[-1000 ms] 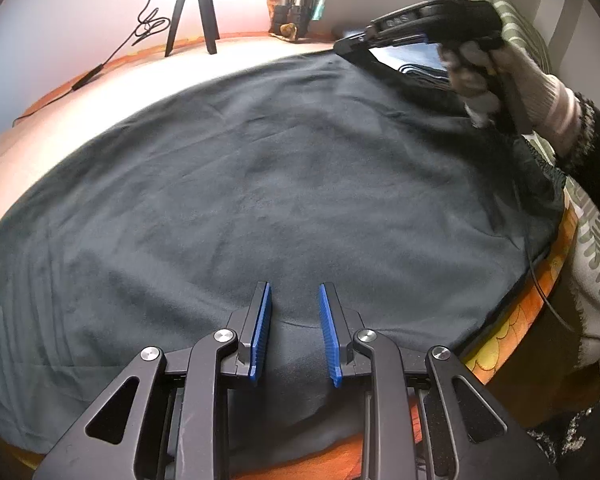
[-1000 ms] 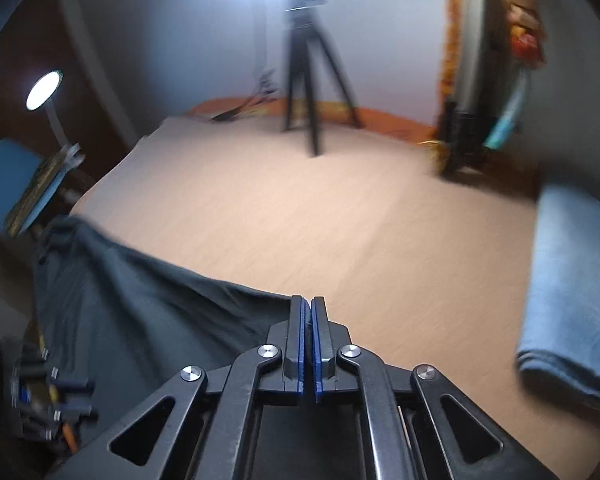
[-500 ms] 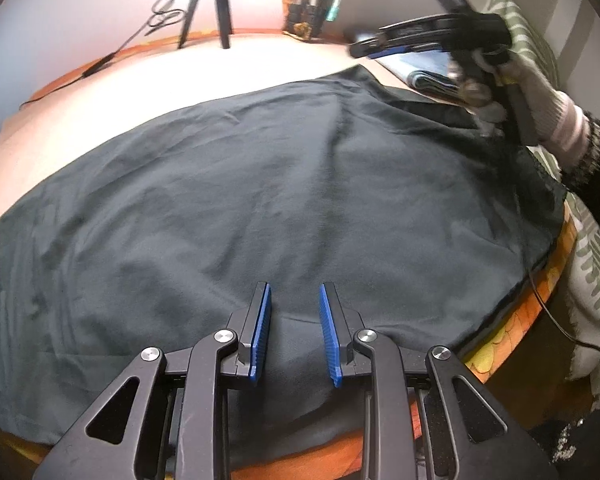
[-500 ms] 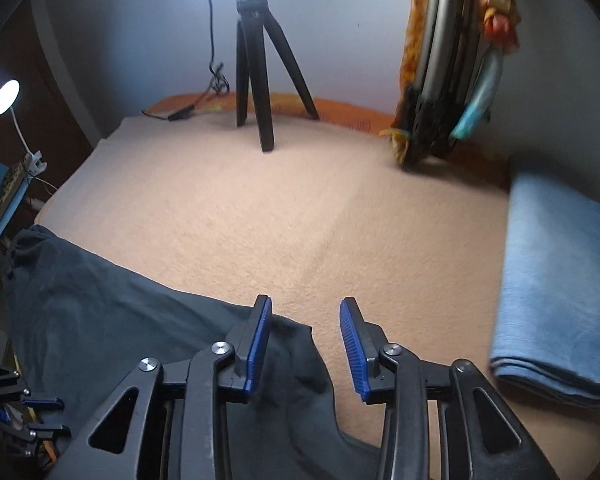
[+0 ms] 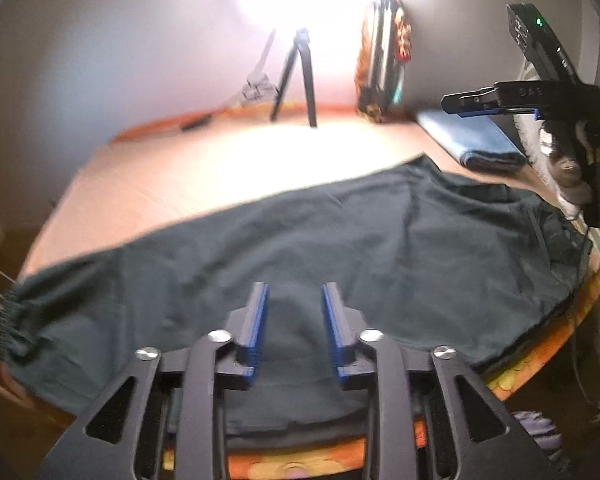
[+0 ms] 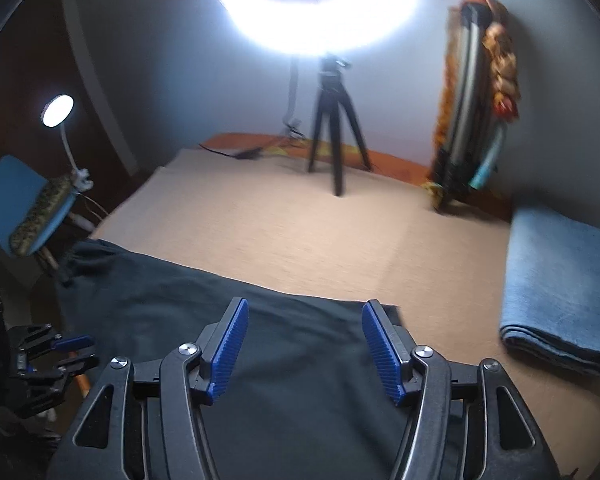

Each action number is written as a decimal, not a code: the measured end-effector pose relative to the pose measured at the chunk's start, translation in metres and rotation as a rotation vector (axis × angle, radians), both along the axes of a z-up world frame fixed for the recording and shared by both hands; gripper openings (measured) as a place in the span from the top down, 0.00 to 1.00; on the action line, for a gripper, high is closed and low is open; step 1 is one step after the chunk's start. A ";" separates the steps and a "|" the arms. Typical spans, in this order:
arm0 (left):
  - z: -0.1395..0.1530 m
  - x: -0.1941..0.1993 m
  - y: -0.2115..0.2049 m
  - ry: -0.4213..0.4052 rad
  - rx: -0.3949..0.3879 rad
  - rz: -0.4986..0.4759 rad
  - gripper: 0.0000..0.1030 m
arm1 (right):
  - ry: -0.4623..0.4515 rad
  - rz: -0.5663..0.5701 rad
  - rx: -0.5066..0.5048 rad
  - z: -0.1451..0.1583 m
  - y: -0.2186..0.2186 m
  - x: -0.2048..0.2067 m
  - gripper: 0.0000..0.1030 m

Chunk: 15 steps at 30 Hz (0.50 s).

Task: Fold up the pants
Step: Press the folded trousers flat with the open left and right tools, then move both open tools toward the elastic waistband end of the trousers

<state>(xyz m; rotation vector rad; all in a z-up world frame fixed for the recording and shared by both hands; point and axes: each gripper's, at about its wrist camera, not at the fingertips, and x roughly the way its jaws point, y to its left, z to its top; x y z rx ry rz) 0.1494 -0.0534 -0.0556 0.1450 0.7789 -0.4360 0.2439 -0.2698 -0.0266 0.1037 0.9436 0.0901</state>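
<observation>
Dark grey pants [image 5: 340, 240] lie spread flat along the near side of the beige table cover [image 5: 260, 160]. My left gripper [image 5: 295, 292] hovers over their near edge. Its jaws are opening and the pads press on nothing; cloth lies below them. In the right wrist view my right gripper [image 6: 305, 308] hangs above the pants [image 6: 160, 300] at their far right corner. Its jaws are also opening, wide apart and empty. A gloved hand [image 5: 568, 168] holds the right gripper [image 5: 460, 102] up at the right. The left gripper [image 6: 72, 350] shows at the lower left.
A folded blue towel [image 6: 560, 280] lies on the right side of the cover. A black tripod [image 6: 336, 136] under a bright ring light stands at the back. A folded frame [image 6: 476, 120] leans on the wall. A blue chair [image 6: 16, 200] and lamp [image 6: 58, 110] stand left.
The right gripper went from shut on the pants' corner to wide open and rose. The left gripper opened wider and lifted back. The pants now lie loose and flat.
</observation>
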 end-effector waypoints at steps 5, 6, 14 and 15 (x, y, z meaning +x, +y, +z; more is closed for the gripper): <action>0.018 -0.008 0.023 -0.070 -0.024 0.043 0.56 | -0.026 0.057 0.028 0.027 0.042 0.001 0.37; 0.020 -0.009 0.027 -0.076 -0.027 0.052 0.56 | -0.030 0.073 0.036 0.033 0.053 0.002 0.35; 0.029 -0.019 0.074 -0.109 -0.038 0.153 0.53 | -0.052 0.168 0.089 0.059 0.132 0.016 0.34; 0.029 -0.019 0.080 -0.112 -0.038 0.166 0.50 | -0.059 0.179 0.102 0.061 0.143 0.018 0.34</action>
